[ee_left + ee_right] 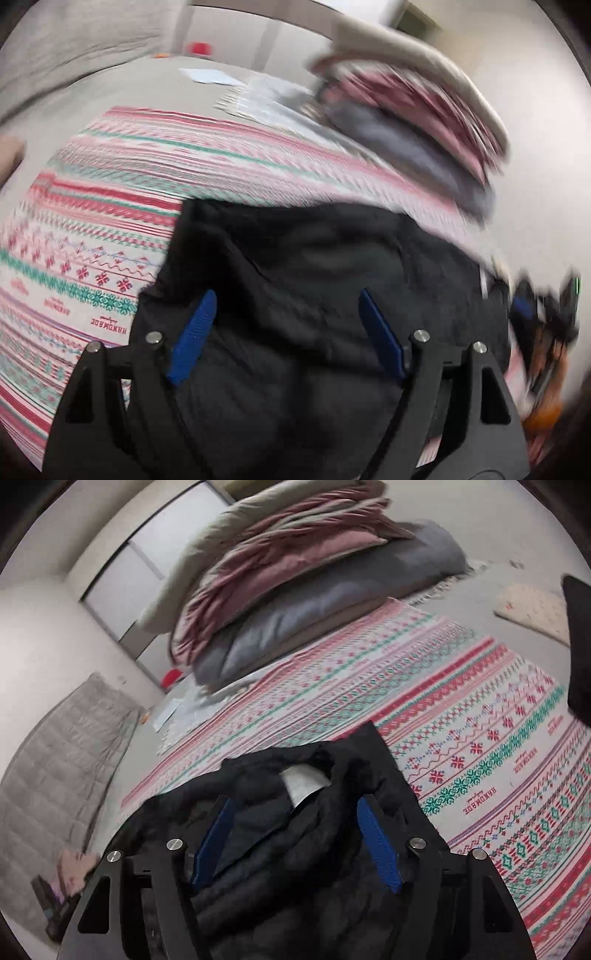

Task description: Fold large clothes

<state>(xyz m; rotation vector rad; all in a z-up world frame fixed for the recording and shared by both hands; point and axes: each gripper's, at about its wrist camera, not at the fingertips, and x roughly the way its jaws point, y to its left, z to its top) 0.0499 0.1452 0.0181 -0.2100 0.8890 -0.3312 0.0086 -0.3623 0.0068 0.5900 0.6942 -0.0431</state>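
A black puffy jacket (314, 288) lies on a patterned pink, red and green blanket (110, 206). My left gripper (286, 299) is open, its blue fingers spread wide just above the jacket's flat black fabric. In the right wrist view the jacket (280, 834) is bunched, with a white inner label (304, 781) showing. My right gripper (295, 805) is open, its blue fingers on either side of the bunched fabric near the label. The other gripper shows blurred at the right edge of the left wrist view (543, 314). The left wrist view is motion-blurred.
A stack of folded bedding (295, 583), beige, pink and grey, stands at the far end of the blanket (461, 709). A grey quilted cover (59, 760) lies on the floor at left. A small cushion (532, 609) lies at the far right. A red object (171, 675) sits by the wall.
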